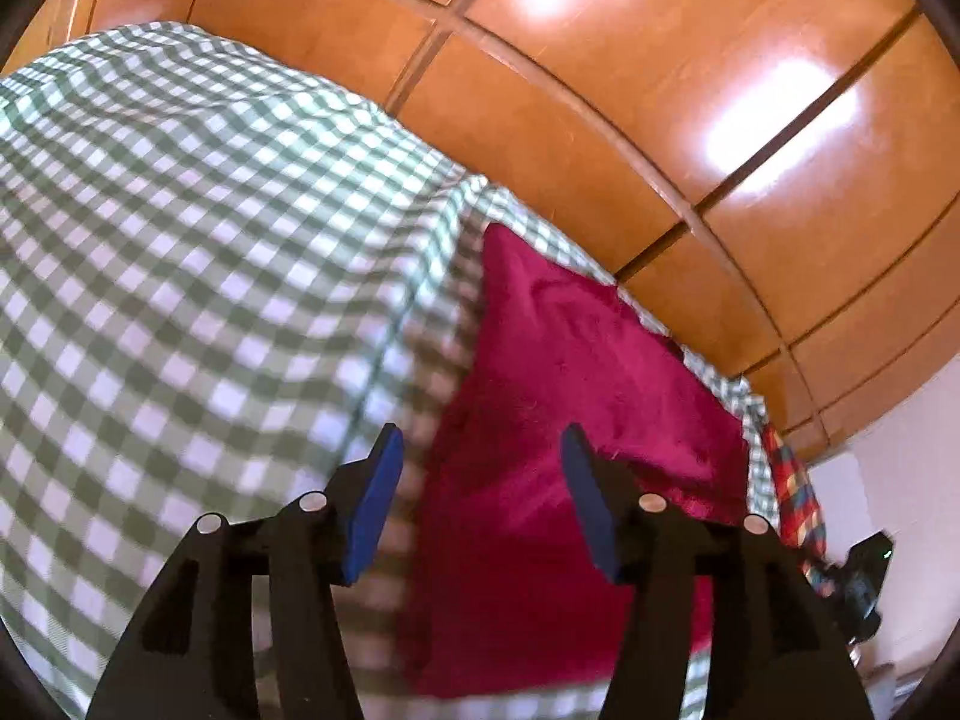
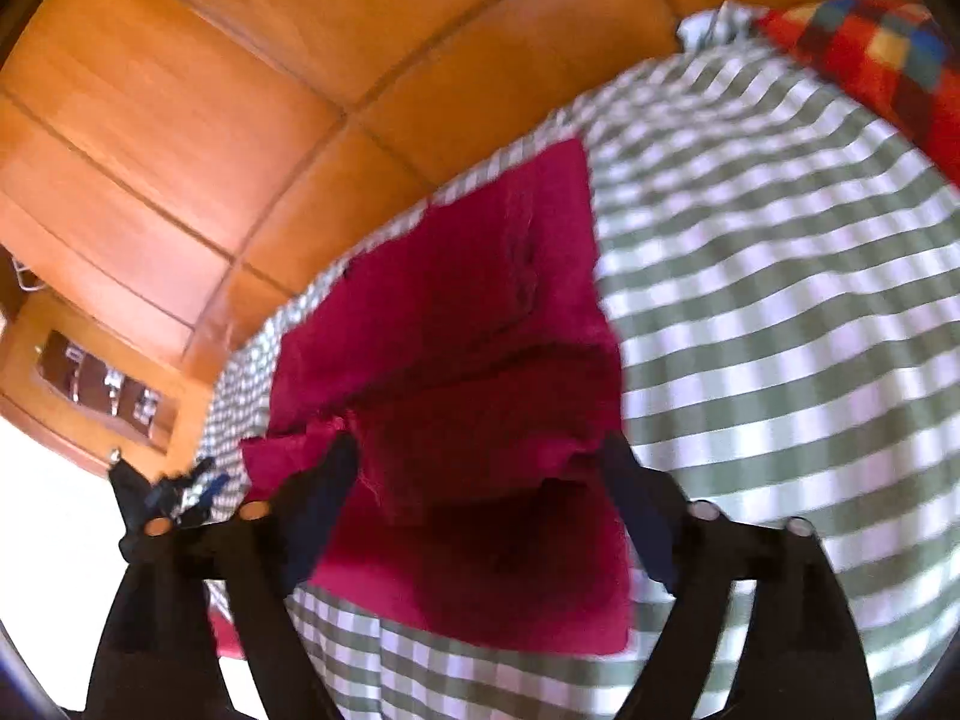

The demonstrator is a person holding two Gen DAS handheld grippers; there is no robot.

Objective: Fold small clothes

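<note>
The crimson-red soft cloth garment (image 1: 576, 372) is lying spread on the green-and-white checked cotton sheet (image 1: 180, 252), close to the sheet's edge by the glossy orange-brown wooden panelled cupboard (image 1: 660, 90).

The left wrist view is showing the garment as one fairly smooth flat sheet, while the right wrist view is showing it (image 2: 468, 324) layered, with folds and a ragged edge lying across the middle.

The left tongs (image 1: 480, 498) are standing open, their blue pads apart over the garment's near edge and gripping nothing. The right tongs (image 2: 480, 504) are gaping wide above the garment, with cloth showing between the pads but not pinched.

Only the right view is taking in a small glazed wooden cabinet (image 2: 102, 384) at the left.

A red, blue and yellow checked fabric (image 2: 882, 54) is lying at the sheet's far corner, cut off by the frame; blur is making its kind unclear.
</note>
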